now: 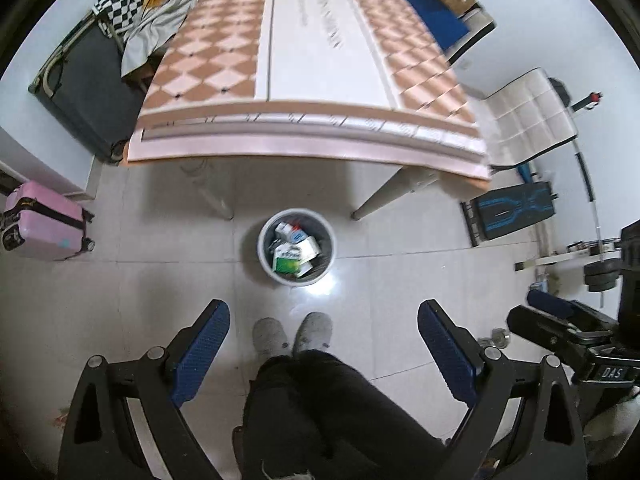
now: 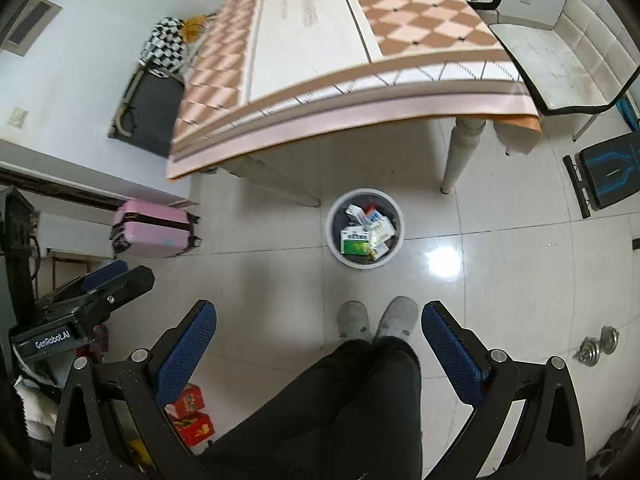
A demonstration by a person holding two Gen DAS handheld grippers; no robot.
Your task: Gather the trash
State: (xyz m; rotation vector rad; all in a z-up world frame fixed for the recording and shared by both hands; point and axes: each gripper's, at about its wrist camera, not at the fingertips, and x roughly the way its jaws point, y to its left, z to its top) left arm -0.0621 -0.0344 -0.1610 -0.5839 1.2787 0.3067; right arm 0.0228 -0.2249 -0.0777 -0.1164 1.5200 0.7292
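A round white trash bin stands on the tiled floor in front of the table; it also shows in the right wrist view. Inside lie several small cardboard boxes, among them a green and white box. My left gripper is open and empty, held high above the floor. My right gripper is open and empty, also held high. The right gripper shows at the left view's right edge, and the left gripper shows at the right view's left edge.
A table with a checkered cloth stands behind the bin. A pink suitcase, a black suitcase, a white chair and red boxes stand around. The person's legs and grey slippers are below me.
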